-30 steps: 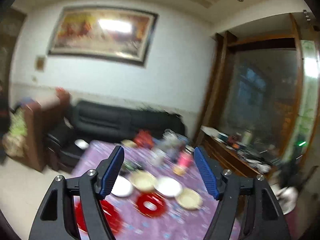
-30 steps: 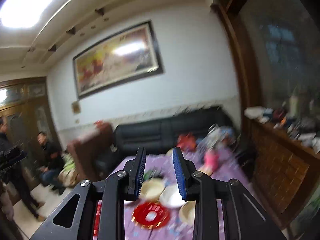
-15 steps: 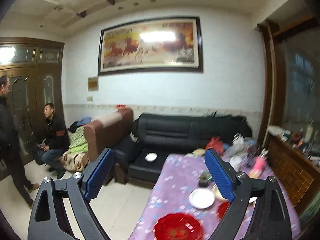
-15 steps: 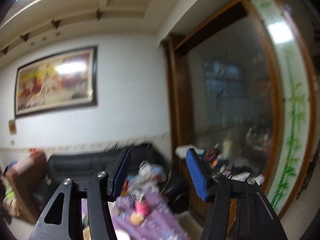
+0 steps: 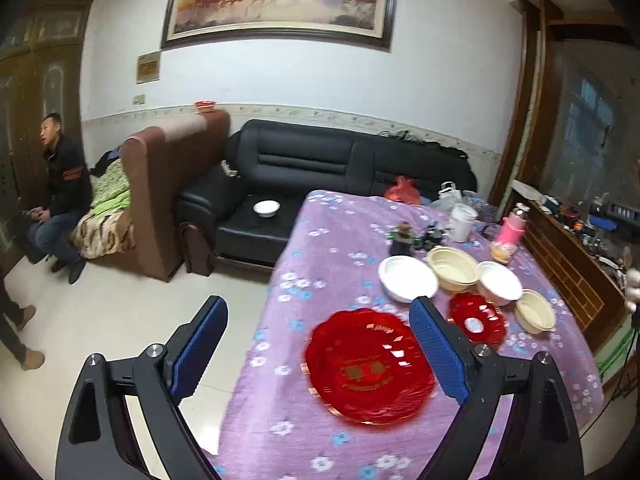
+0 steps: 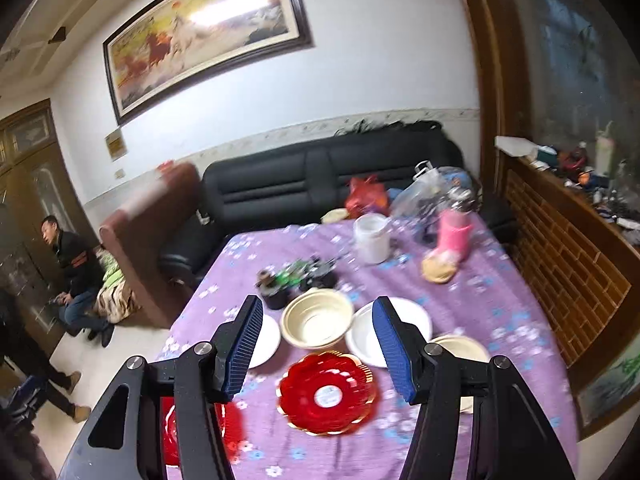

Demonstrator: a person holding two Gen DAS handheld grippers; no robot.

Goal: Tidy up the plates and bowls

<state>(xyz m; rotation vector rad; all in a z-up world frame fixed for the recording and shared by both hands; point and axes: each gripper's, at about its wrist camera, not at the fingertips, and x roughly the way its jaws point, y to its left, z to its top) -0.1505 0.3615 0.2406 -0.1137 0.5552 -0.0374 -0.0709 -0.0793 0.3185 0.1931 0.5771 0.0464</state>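
The left gripper (image 5: pixel 318 350) is hanging above the near end of the table with its jaws spread wide and empty, and the large red plate (image 5: pixel 370 366) is lying flat just ahead, nearer its right finger. The right gripper (image 6: pixel 318 350) is also gaping open and holding nothing, framing the small red plate (image 6: pixel 326 392) on the purple cloth (image 6: pixel 480 280). Beyond it, cream bowls (image 6: pixel 316 322) and white plates (image 6: pixel 366 332) are sitting scattered, unstacked.
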